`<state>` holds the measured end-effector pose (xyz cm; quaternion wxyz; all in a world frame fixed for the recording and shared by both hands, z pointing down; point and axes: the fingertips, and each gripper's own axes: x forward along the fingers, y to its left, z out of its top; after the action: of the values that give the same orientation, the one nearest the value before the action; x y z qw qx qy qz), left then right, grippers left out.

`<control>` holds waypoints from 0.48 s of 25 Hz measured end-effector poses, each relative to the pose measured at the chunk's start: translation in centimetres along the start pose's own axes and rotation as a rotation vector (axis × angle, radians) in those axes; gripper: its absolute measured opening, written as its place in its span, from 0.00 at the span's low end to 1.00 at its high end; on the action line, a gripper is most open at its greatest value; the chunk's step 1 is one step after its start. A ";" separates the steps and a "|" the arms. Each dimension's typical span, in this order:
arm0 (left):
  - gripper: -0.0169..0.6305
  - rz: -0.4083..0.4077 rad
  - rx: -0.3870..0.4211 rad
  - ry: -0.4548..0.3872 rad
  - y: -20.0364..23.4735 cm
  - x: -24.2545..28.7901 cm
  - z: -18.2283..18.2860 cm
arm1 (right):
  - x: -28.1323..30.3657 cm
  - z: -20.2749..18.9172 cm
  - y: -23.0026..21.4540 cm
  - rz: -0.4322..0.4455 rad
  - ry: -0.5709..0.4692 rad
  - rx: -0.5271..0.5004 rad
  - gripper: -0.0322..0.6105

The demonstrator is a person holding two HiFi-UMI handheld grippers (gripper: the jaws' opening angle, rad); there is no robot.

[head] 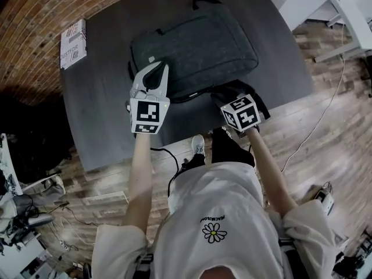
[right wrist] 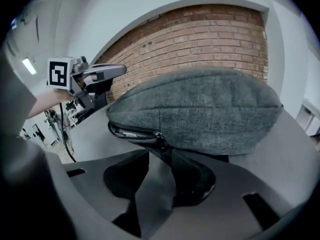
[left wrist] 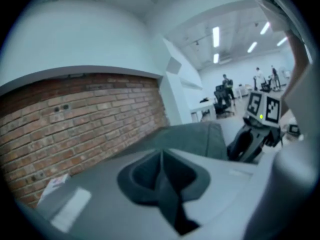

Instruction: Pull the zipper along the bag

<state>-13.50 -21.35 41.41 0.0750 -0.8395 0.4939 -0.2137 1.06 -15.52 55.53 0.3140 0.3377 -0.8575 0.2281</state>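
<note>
A dark table (head: 99,92) stands on wooden flooring (head: 325,138) beside a brick wall (right wrist: 200,29).

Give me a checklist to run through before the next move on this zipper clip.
1. The right hand-held gripper is open: ok, jaws apart.
2. The zipper pull is lined up: ok, just ahead of those jaws.
3. The pull is gripped: not ok, nothing between them yet.
4. The left hand-held gripper steadies the bag: not ok, jaws shut on nothing, by the bag's near corner.
5. The bag lies flat on the table: ok.
6. The zipper has travel left: cannot tell past the pull.
</note>
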 end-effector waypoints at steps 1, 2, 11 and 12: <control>0.05 -0.033 0.017 0.011 -0.2 0.8 -0.2 | 0.4 -0.2 -0.2 0.007 0.019 0.004 0.27; 0.05 -0.062 0.033 0.022 -0.4 1.4 -0.4 | 0.8 -0.4 -0.3 0.010 0.034 0.009 0.27; 0.03 -0.231 0.025 0.139 -2.4 4.9 -4.0 | 2.4 -0.3 -0.7 0.101 0.059 0.053 0.26; 0.03 -0.243 0.013 0.147 -2.4 5.0 -4.2 | 2.3 -0.3 -0.5 0.119 0.053 0.058 0.25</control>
<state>-11.31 -24.06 47.41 0.0178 -0.8747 0.3913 -0.2853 0.24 -16.71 57.42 0.3126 0.2891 -0.8604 0.2799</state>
